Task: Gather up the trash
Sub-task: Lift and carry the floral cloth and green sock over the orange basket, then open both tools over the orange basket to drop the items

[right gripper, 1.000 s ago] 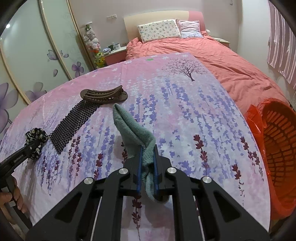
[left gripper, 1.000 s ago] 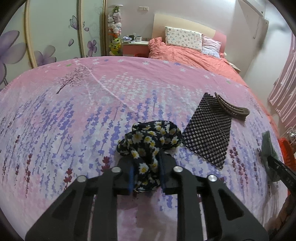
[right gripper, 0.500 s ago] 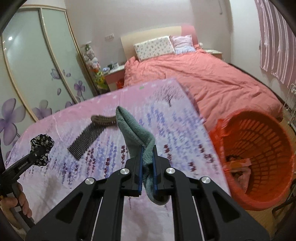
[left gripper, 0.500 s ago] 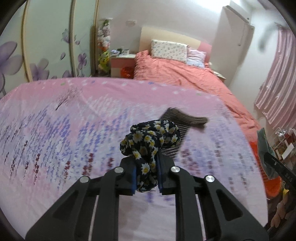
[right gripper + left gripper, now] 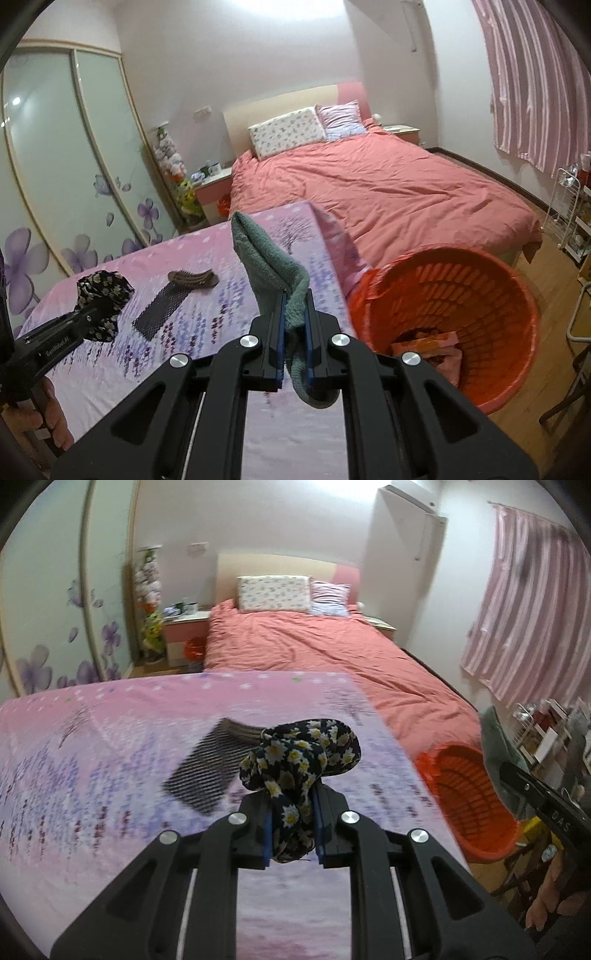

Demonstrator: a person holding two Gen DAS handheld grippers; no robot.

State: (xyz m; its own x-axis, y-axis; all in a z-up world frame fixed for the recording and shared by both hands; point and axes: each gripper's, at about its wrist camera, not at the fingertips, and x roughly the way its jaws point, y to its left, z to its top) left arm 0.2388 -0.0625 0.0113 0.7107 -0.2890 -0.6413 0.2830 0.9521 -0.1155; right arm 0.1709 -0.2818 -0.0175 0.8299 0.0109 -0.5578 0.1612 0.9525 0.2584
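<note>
My left gripper (image 5: 291, 812) is shut on a black daisy-print cloth (image 5: 301, 753) and holds it above the pink flowered table (image 5: 110, 738). My right gripper (image 5: 295, 321) is shut on a green cloth (image 5: 269, 258), lifted near the table's right edge. An orange basket (image 5: 495, 295) stands on the floor to the right of the table, with some orange wrappers (image 5: 424, 343) inside; it also shows in the left wrist view (image 5: 469, 801). The left gripper with its cloth (image 5: 99, 295) shows at the left of the right wrist view.
A black mesh mat (image 5: 162, 310) and a brown hair clip (image 5: 194, 277) lie on the table. A bed with a coral quilt (image 5: 369, 192) stands beyond. A wire rack (image 5: 572, 210) and a chair leg (image 5: 576, 314) are at the right.
Both grippers have risen off the table with their cloths and swung to the right. The orange basket has come into fuller view in both views.
</note>
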